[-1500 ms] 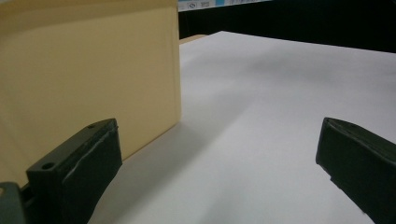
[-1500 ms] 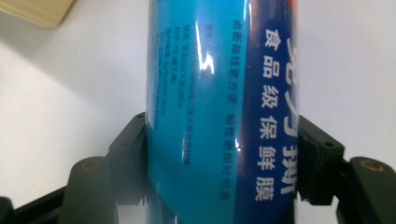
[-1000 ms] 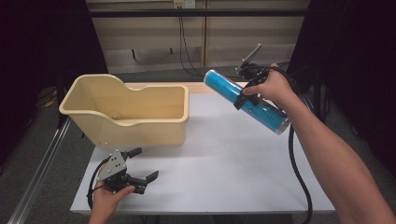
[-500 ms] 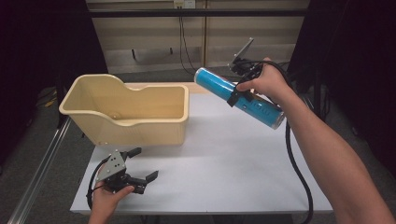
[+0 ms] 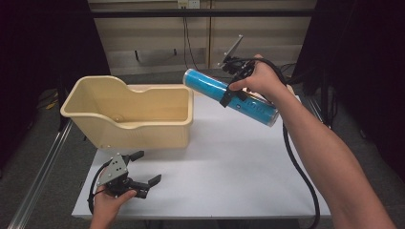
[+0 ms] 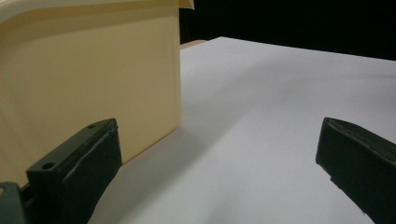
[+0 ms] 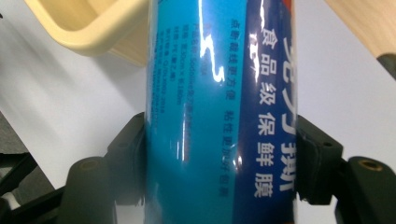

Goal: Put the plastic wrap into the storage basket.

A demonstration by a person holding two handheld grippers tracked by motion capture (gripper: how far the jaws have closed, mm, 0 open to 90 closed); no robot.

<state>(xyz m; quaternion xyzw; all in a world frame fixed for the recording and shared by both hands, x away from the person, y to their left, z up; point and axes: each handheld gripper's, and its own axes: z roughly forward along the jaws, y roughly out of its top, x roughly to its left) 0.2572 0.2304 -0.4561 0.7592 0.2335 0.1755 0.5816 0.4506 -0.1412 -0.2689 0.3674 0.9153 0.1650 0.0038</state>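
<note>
Your right gripper (image 5: 232,90) is up in the air, above the far part of the white table (image 5: 239,162). Its two black jaws are squeezed tight on a long, round, shiny blue tube with white writing (image 5: 230,97). In the right gripper view, the blue tube (image 7: 219,112) sits right between the jaws, with one jaw pressed on each side. The tube is tilted. One end sticks out toward the cream plastic tub with a tall curved side (image 5: 129,114), close to the tub's rim. The other end points down past your right hand (image 5: 260,78) and hangs over the table. The tube does not touch the table.

Your left gripper (image 5: 138,174) is low, near the front edge of the table, held in your left hand (image 5: 111,202). Its jaws are spread wide apart, and there is nothing between them. The cream tub stands just beyond this gripper. In the left gripper view, the tub's wall (image 6: 88,79) is close to one jaw, and bare white table (image 6: 261,121) lies between the jaws and on past them.
</note>
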